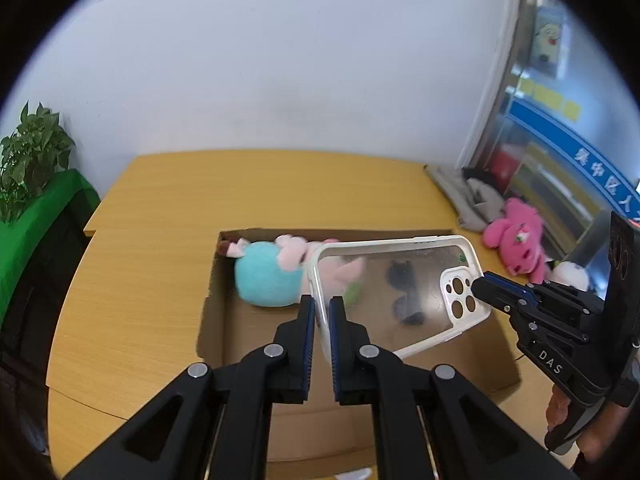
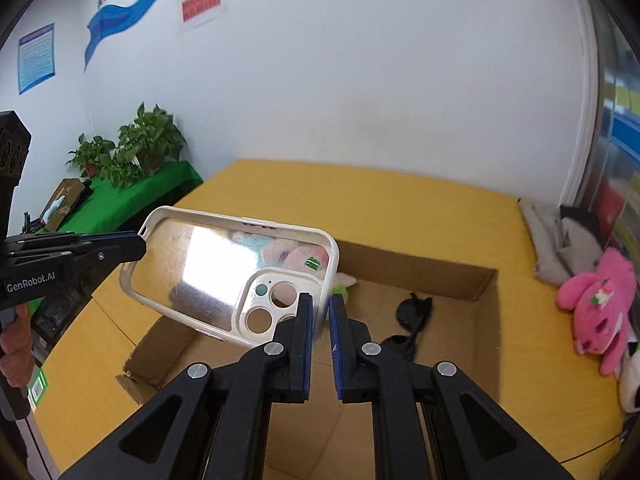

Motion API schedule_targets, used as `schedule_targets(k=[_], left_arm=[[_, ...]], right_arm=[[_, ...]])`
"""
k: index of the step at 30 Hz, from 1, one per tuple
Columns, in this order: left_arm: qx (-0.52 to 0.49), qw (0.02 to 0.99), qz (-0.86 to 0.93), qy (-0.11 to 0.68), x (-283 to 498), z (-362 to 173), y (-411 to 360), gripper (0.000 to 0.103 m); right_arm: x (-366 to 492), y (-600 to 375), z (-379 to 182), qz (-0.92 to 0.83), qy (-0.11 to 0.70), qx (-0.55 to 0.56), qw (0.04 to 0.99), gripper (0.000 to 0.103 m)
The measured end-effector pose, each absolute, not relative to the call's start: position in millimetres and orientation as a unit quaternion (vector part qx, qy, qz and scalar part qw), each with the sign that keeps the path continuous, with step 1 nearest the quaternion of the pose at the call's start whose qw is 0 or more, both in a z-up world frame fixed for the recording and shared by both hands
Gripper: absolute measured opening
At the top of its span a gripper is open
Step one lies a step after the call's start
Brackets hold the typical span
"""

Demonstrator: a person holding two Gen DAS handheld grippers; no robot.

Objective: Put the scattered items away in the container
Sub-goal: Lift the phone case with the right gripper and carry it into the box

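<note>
A clear phone case (image 1: 400, 280) (image 2: 208, 272) with a white rim hangs in the air over an open cardboard box (image 1: 360, 234) (image 2: 420, 272). My left gripper (image 1: 322, 304) (image 2: 142, 246) is shut on the case's plain end. At the camera-cutout end, my right gripper (image 2: 320, 304) (image 1: 478, 286) is shut on the rim. Inside the box lie a teal and pink plush toy (image 1: 264, 280) and black sunglasses (image 2: 412, 312).
The box stands on a yellow wooden table (image 1: 140, 240). A pink plush toy (image 1: 516, 248) (image 2: 596, 312) and a grey cloth (image 1: 464, 196) (image 2: 560, 240) lie at its right side. Potted plants (image 2: 136, 148) stand on a green-covered stand at the left.
</note>
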State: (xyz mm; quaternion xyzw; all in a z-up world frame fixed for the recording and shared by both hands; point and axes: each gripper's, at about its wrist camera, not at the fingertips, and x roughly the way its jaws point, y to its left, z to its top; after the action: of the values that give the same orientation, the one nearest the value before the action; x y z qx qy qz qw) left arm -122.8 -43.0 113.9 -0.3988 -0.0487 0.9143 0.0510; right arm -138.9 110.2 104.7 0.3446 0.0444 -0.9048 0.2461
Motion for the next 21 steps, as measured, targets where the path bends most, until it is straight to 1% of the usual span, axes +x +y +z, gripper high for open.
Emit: schedule_targets(k=[7, 10, 15, 21], left_arm=[[-0.480, 0.018, 0.874, -0.069, -174.2, 49.0, -75.1, 0.005], [-0.501, 0.018, 0.861, -0.081, -186.2, 26.0, -84.5, 0.005], [-0.516, 0.020, 0.853, -0.080, -200.3, 2.6, -87.9, 0.005], [-0.539, 0.013, 0.839, -0.077, -215.2, -22.1, -91.7, 0.004]], right_arm=[[-198.2, 77.0, 46.5, -0.876, 0.024, 0.423, 0.230, 0.009], [-208.9, 68.7, 23.6, -0.866, 0.039, 0.443, 0.228, 0.009], [-223.7, 71.0, -16.9, -0.852, 0.029, 0.473, 0.224, 0.009], [-236.6, 66.4, -43.1, -0.840, 0.023, 0.493, 0.226, 0.008]])
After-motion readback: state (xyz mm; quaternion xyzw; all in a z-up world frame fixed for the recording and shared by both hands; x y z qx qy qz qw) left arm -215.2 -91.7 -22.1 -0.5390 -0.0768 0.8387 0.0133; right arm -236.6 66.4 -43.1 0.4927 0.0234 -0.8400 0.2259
